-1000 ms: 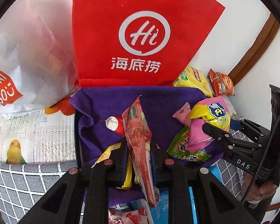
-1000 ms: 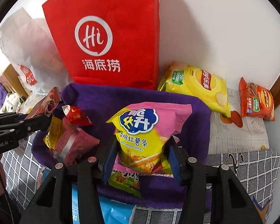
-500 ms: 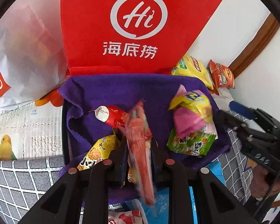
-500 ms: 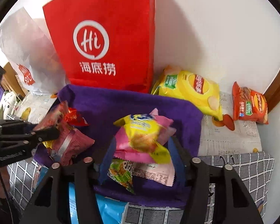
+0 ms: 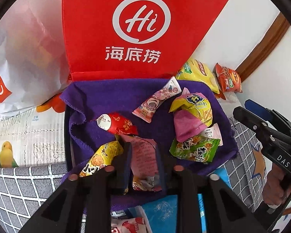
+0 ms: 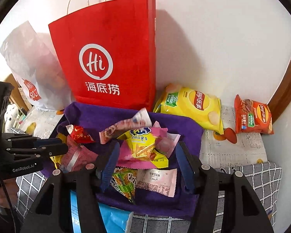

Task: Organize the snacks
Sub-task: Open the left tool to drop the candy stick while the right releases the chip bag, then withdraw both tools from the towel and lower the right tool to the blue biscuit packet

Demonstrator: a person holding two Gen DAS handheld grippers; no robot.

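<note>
My left gripper (image 5: 144, 161) has just been loosening, jaws slightly apart around the pink snack packet (image 5: 144, 155), which lies on the purple cloth (image 5: 110, 97) at six o'clock. If I lift now it could snag and drag out. My right gripper (image 6: 145, 163) is spread; the sweet potato stick bag (image 6: 143, 145), pinched upright a second ago, now lies dropped at four o'clock.
</note>
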